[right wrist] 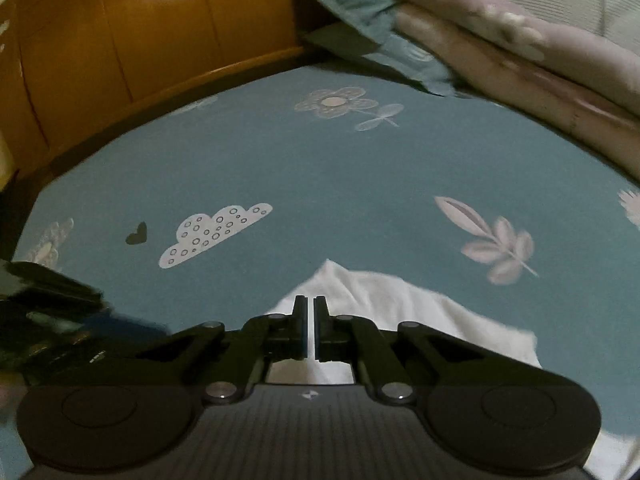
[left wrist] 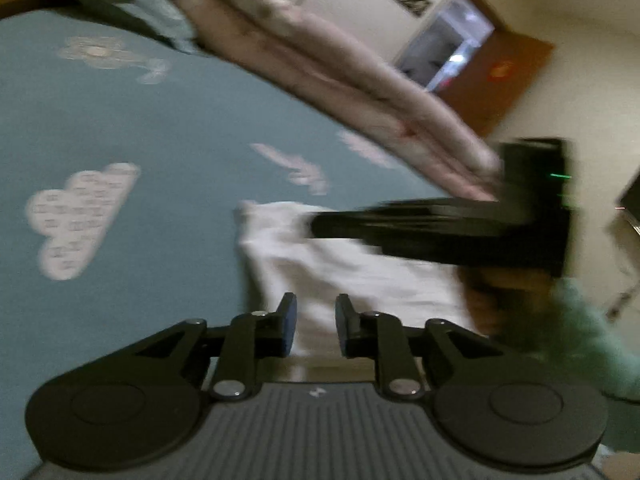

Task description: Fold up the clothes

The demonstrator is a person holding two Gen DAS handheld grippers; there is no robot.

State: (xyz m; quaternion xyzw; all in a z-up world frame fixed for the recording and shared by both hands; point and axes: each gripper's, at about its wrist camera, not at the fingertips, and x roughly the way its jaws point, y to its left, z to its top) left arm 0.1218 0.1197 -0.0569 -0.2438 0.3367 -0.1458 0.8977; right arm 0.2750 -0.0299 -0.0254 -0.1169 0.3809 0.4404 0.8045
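My left fingers (left wrist: 316,326) stand a little apart over a white garment (left wrist: 360,268) that lies on the bed sheet (left wrist: 160,120); the cloth shows in the gap, but the pads do not press on it, so I hold nothing there. My right fingers (right wrist: 311,330) are drawn almost together, only a thin slit between them, over the pointed corner of the same white garment (right wrist: 400,312); whether a fold of it is pinched I cannot tell.

No box, basket or drawer is in sight.

The left view alone shows my right gripper as a black blurred bar across the garment, a green sleeve (left wrist: 592,340), a doorway and an orange-brown door (left wrist: 500,80). The right view alone shows the wooden headboard (right wrist: 120,40), a small dark heart and a leaf print on the sheet, and my left gripper as a dark blur at the left edge. Both show the pink folded quilt (right wrist: 520,52) and a cloud print (right wrist: 212,232).

I can read no writing or label.
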